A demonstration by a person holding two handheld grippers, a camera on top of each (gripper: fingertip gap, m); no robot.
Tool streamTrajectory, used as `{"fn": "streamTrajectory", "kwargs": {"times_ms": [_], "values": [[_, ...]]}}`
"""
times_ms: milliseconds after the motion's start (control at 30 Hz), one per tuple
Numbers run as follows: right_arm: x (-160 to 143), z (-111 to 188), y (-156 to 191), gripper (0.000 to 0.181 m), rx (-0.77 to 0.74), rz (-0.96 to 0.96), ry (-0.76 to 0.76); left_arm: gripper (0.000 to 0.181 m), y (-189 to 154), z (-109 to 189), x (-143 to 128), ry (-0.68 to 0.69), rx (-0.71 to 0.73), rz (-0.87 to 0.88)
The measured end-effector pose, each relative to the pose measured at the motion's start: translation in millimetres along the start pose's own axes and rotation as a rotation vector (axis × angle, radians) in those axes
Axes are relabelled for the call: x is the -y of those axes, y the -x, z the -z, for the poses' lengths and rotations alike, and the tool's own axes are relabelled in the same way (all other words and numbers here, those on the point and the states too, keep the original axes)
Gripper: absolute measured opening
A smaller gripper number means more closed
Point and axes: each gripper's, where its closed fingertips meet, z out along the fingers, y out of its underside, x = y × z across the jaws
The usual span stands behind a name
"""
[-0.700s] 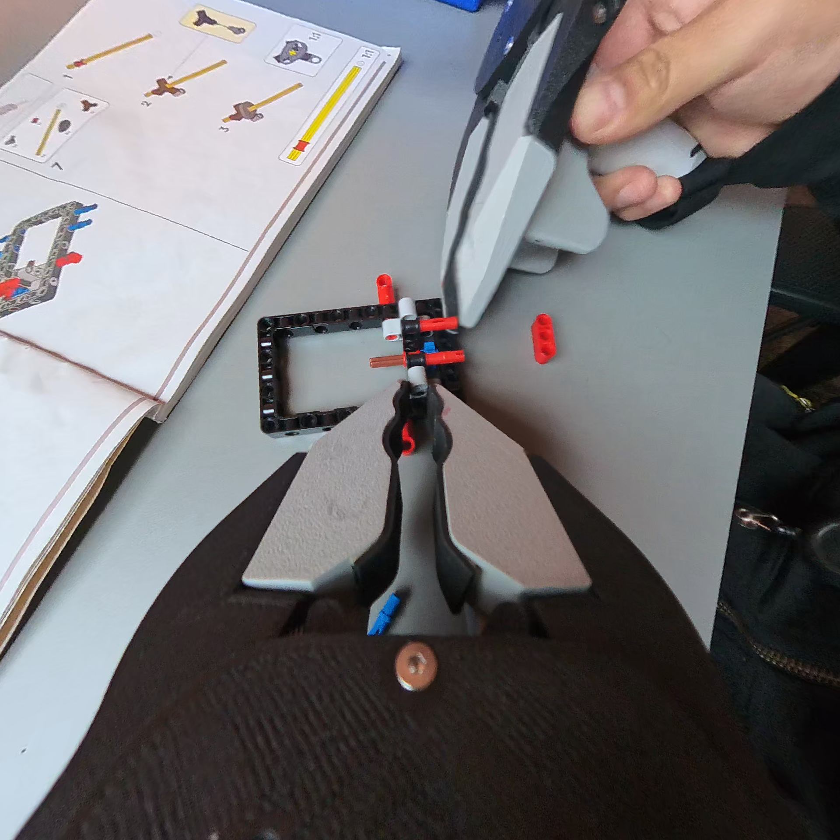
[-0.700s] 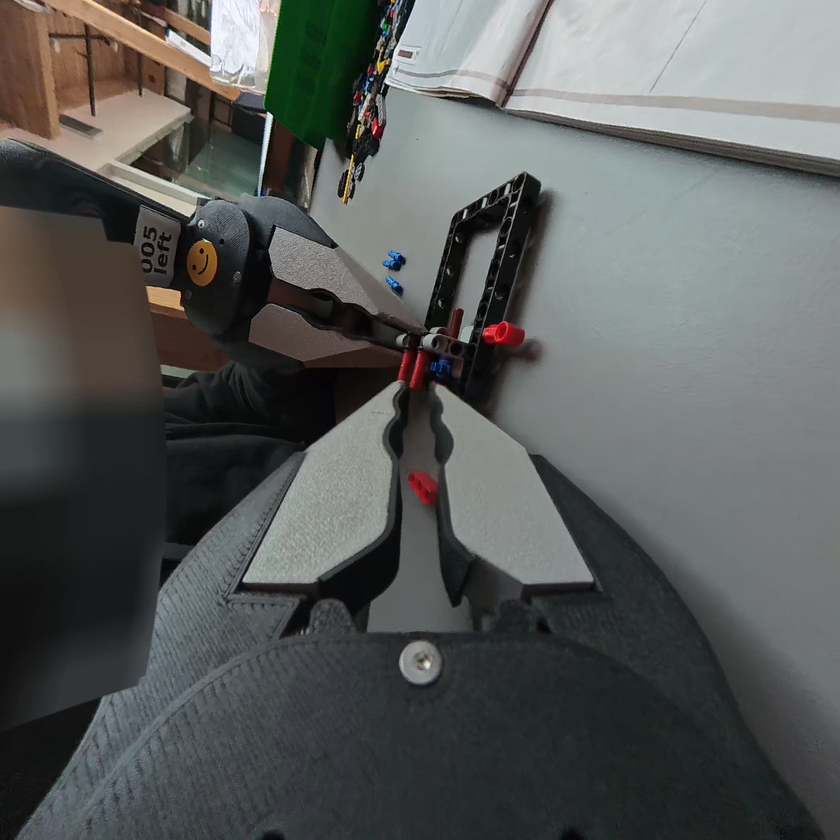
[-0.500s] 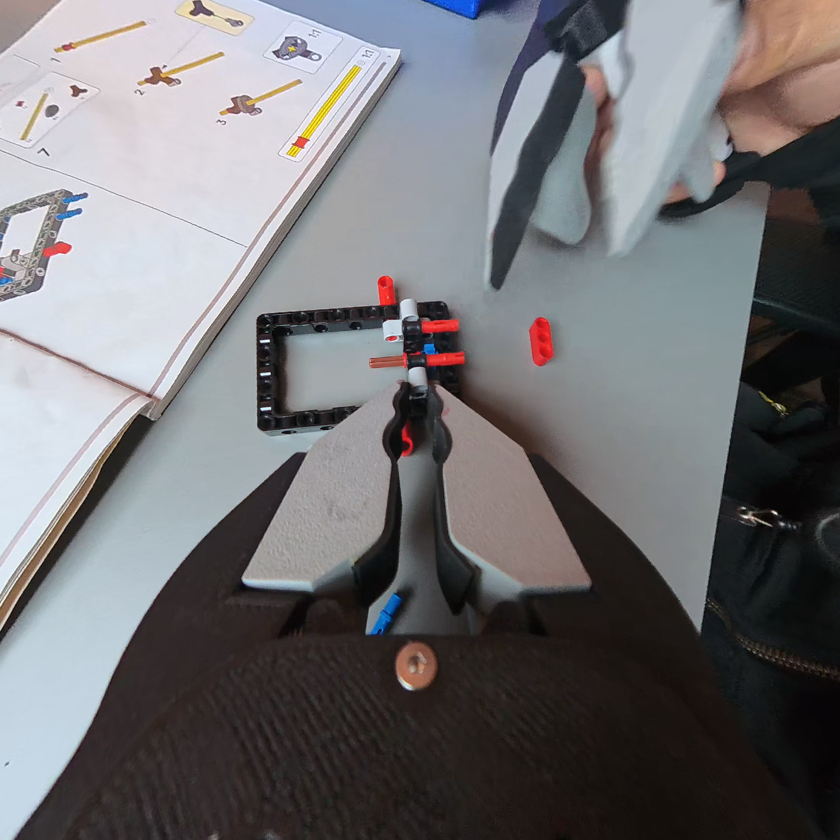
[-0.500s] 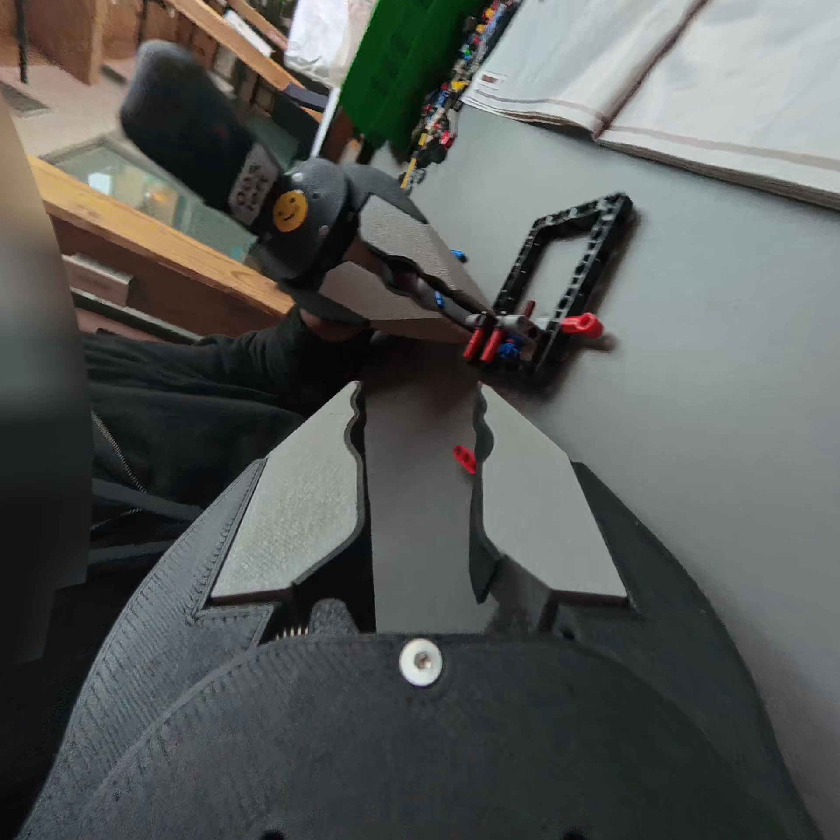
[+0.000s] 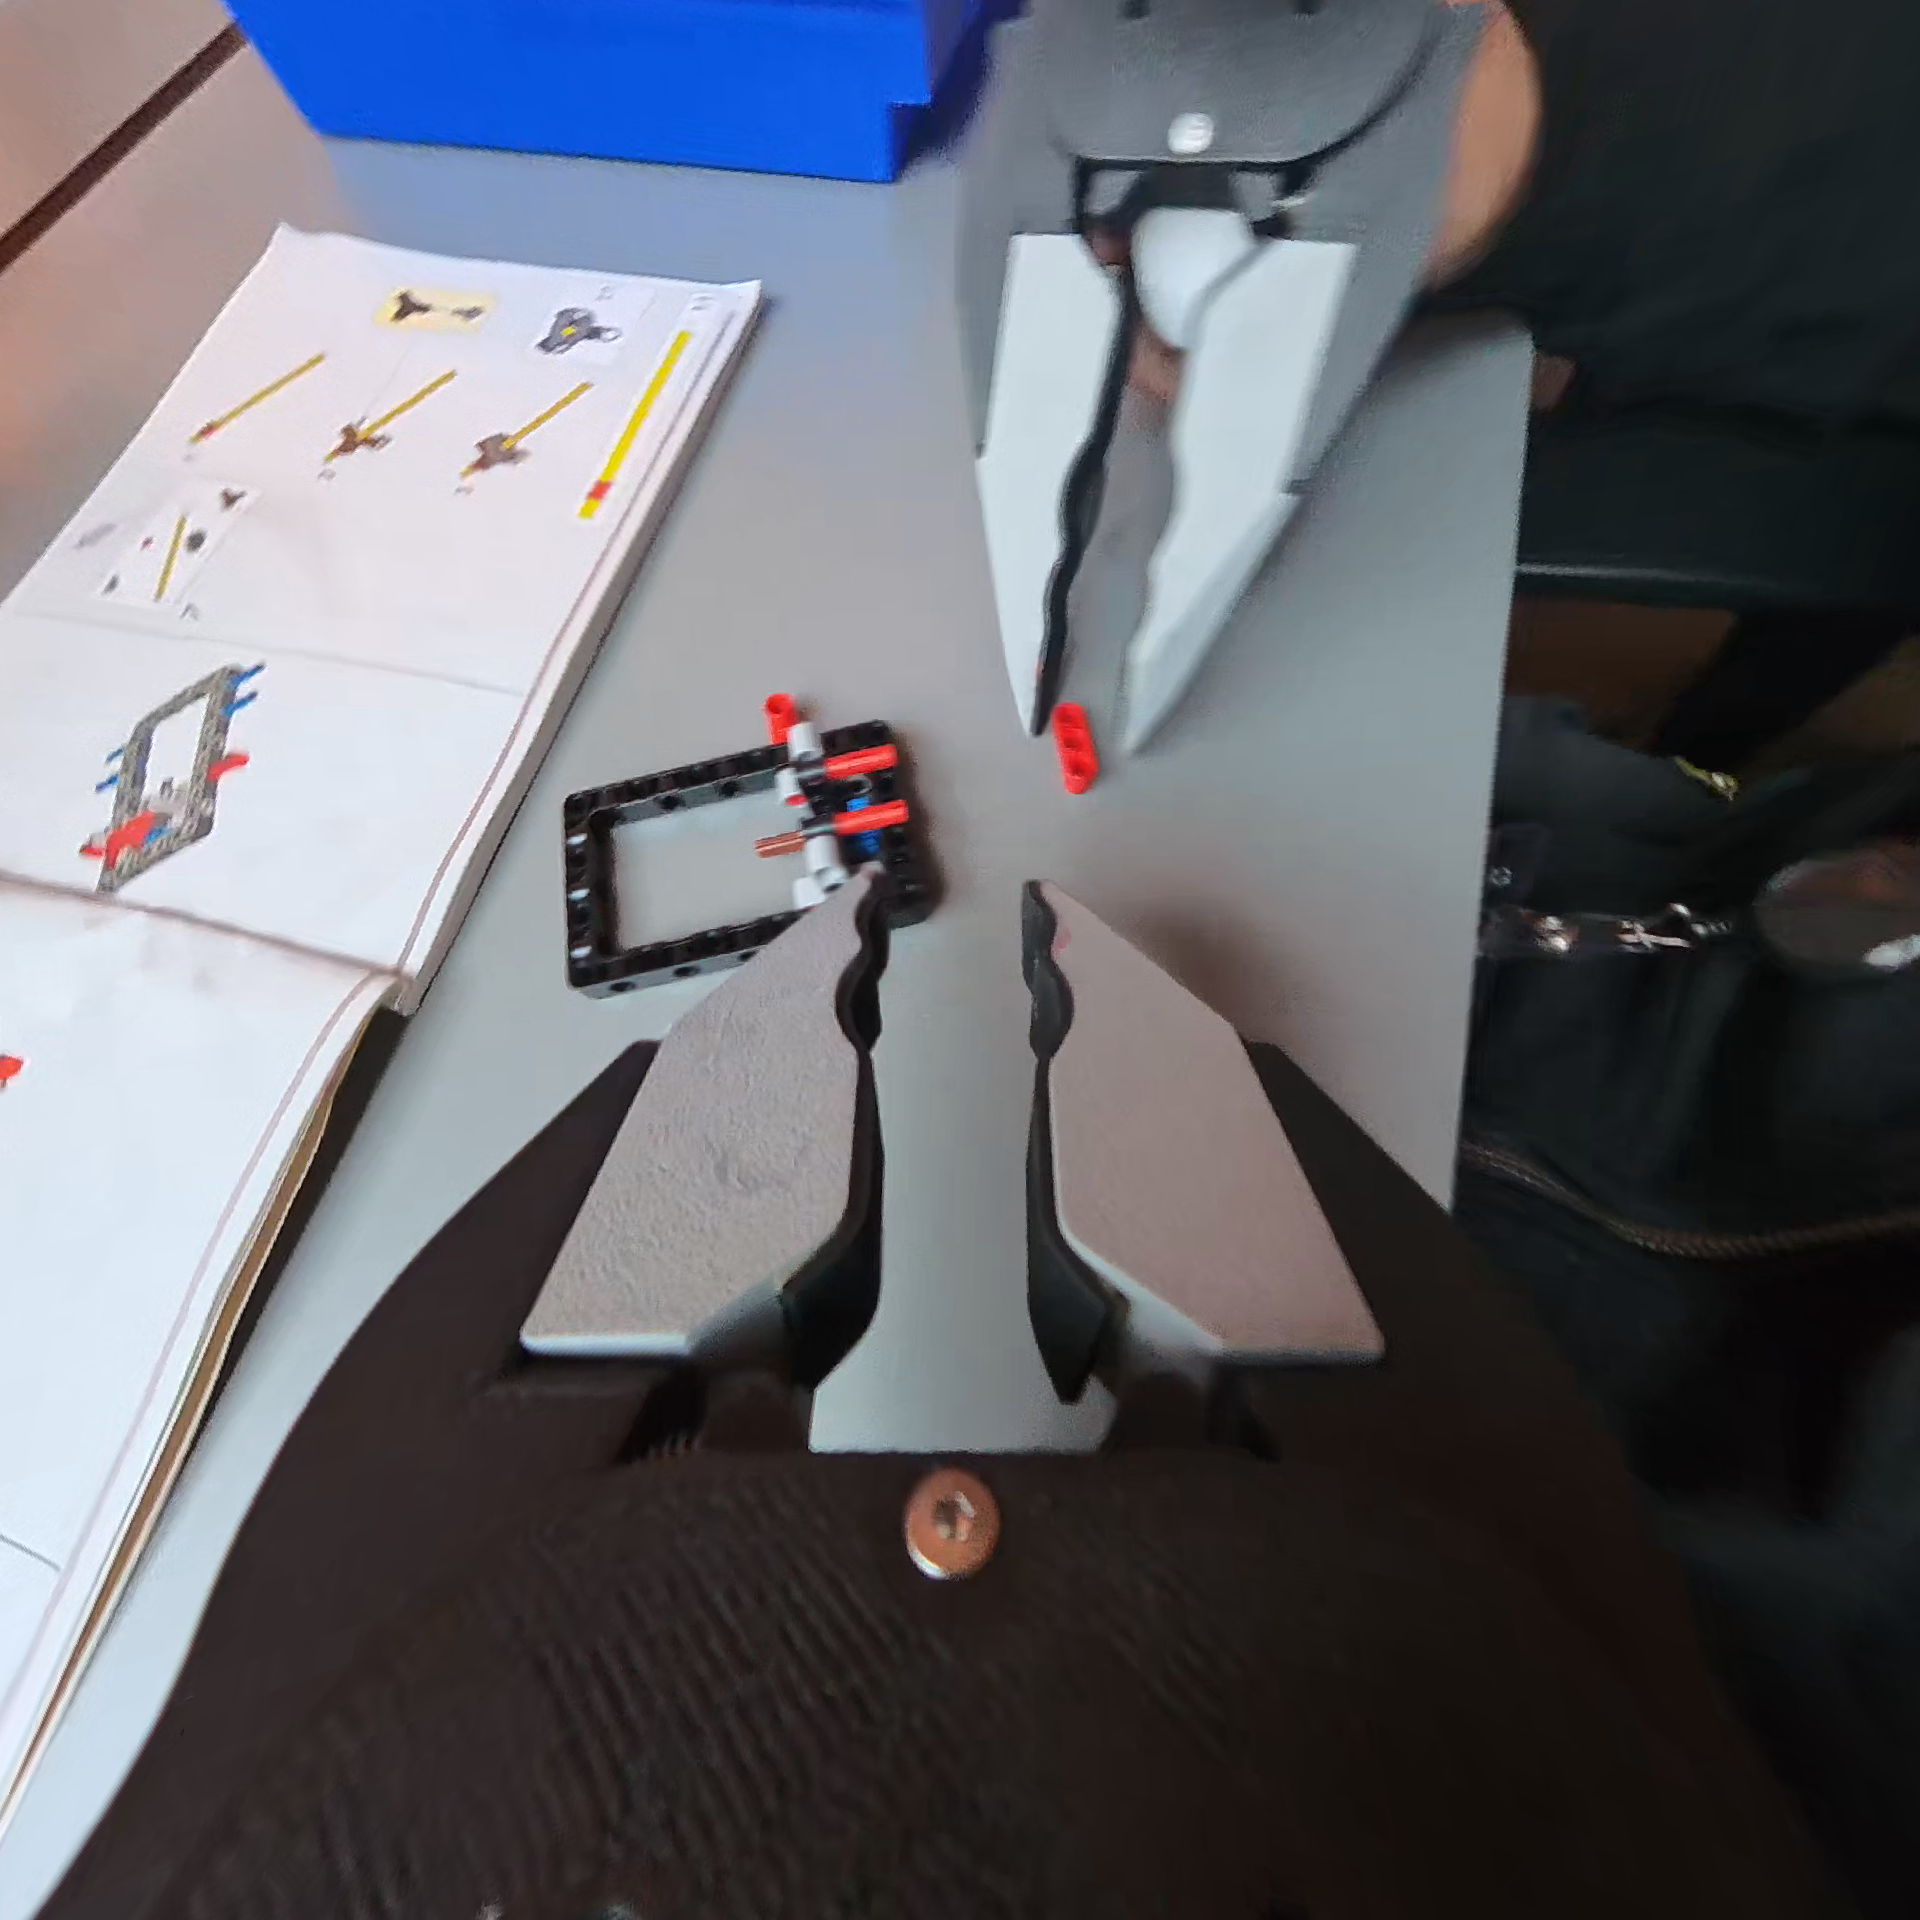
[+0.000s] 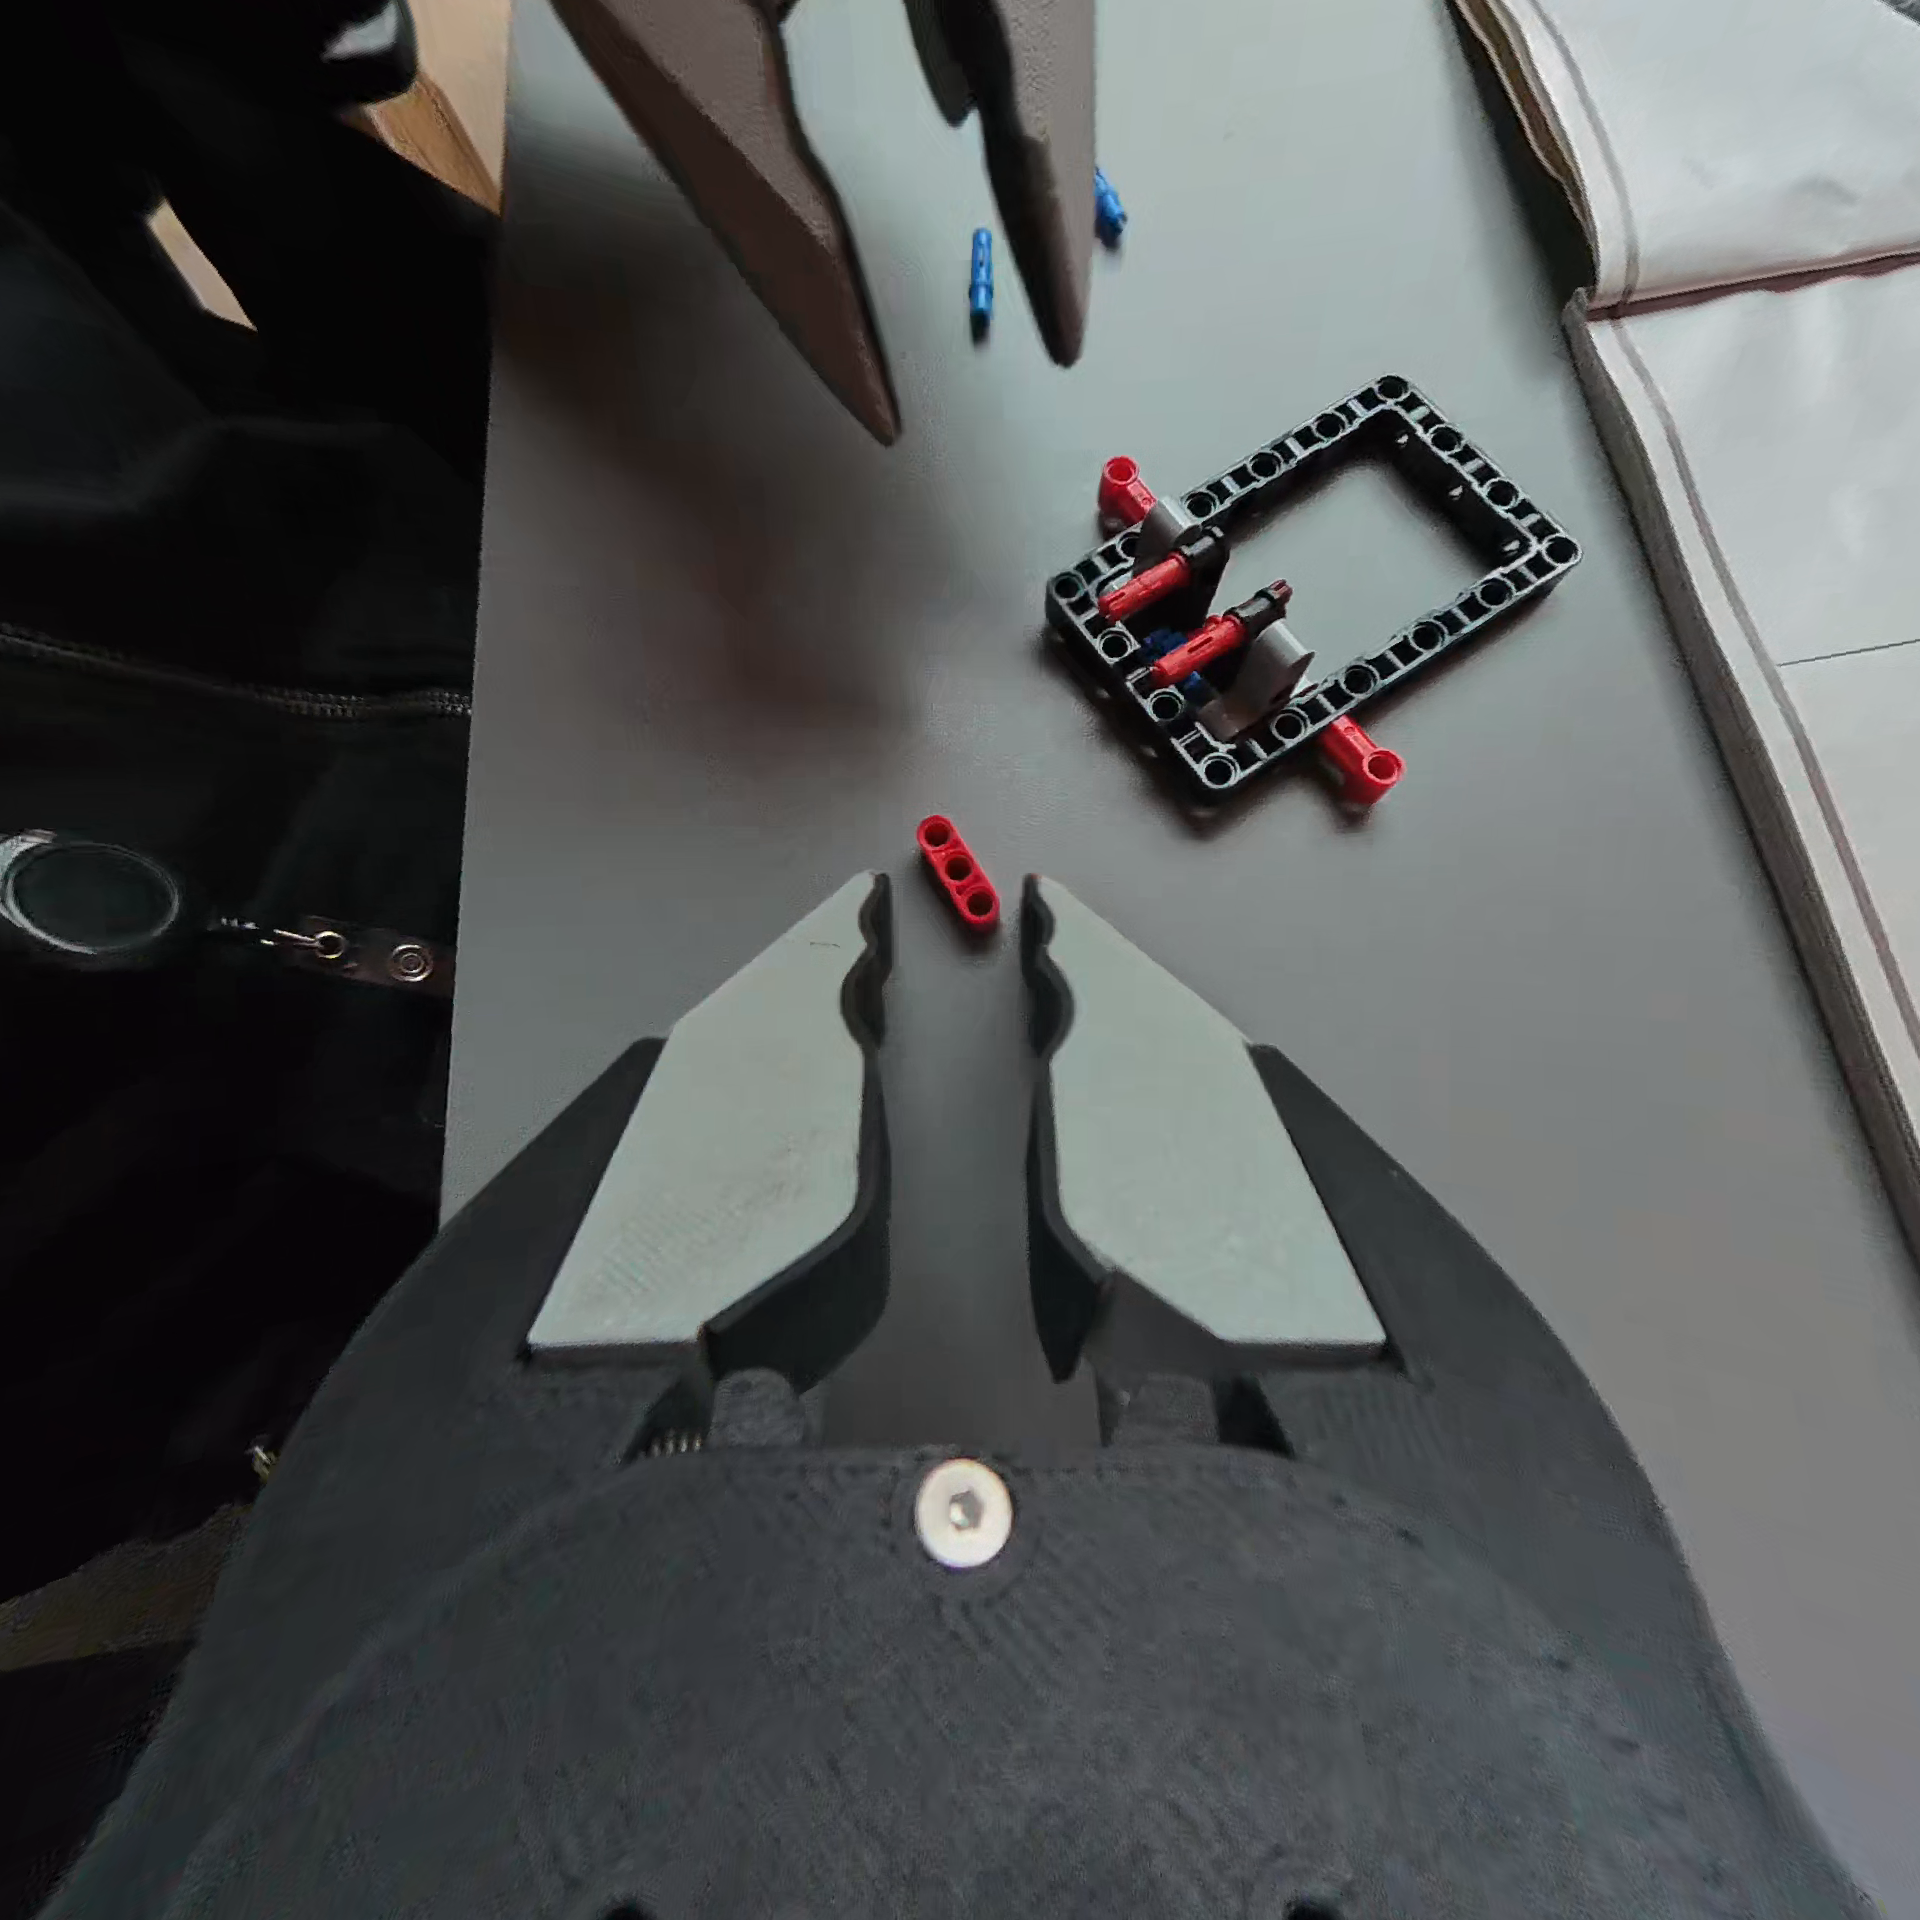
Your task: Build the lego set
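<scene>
From the left wrist view, my left gripper (image 5: 951,899) hangs spread and empty, its left fingertip just over the near right corner of the black frame (image 5: 732,862), which lies flat on the grey table (image 5: 894,561) with red pins and grey connectors plugged into its right end. I judge that if I drop from here, that fingertip could clip the frame and skid it toward the instruction booklet (image 5: 343,582), which lies just beside the frame's left end. A blue box (image 5: 582,83) blocks the far side, so the bare table to the right is my free room, up to the table edge, where a dark bag sits. From the right wrist view, my right gripper (image 6: 954,899) is also spread, holding nothing, with the small red 3-hole beam (image 6: 958,869) lying loose on the table between and just ahead of its fingertips. The beam lies slanted across the gap, so I expect an off-centre close could flick it away toward the left table edge. 2 blue pins (image 6: 980,272) lie beyond, by the other gripper's fingers.
</scene>
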Motion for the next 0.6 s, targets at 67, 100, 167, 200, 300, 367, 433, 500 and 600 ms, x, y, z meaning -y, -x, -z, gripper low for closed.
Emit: {"fn": "streamTrajectory", "kwargs": {"times_ms": [67, 100, 167, 200, 300, 367, 433, 500, 600], "values": [[-0.1, -0.7, -1.0, 0.005, 0.017, -0.002, -0.002, 0.022, -16.3, -3.6, 1.7, 0.033, -0.010, -0.101], [0.0, -0.4, -0.8, 0.005, 0.033, -0.023, -0.002, 0.020, -23.8, -7.0, 2.2, 0.047, -0.008, -0.167], [2.8, 1.4, 1.5, 0.005, 0.086, -0.104, -0.022, 0.015, -31.4, -15.6, 1.9, 0.075, 0.043, -0.319], [5.9, 3.3, 4.1, 0.004, 0.129, -0.158, -0.043, 0.013, -31.6, -19.8, 3.2, 0.080, 0.089, -0.394], [19.9, 14.7, 15.0, 0.005, 0.309, -0.308, -0.135, 0.002, -41.5, -32.3, 6.9, 0.073, 0.133, -0.566], [26.0, 23.0, 19.9, 0.004, 0.415, -0.384, -0.178, 0.006, -40.7, -39.4, 4.8, 0.100, 0.150, -0.589], [27.1, 26.9, 20.1, 0.004, 0.479, -0.455, -0.192, 0.010, -38.1, -40.7, 8.5, 0.086, 0.179, -0.584], [20.9, 24.8, 20.0, 0.004, 0.507, -0.507, -0.160, 0.014, -34.4, -36.8, 15.1, 0.053, 0.212, -0.568], [22.9, 22.5, 25.5, 0.004, 0.567, -0.533, -0.168, 0.016, -35.7, -37.3, 17.1, 0.040, 0.199, -0.551]]}}
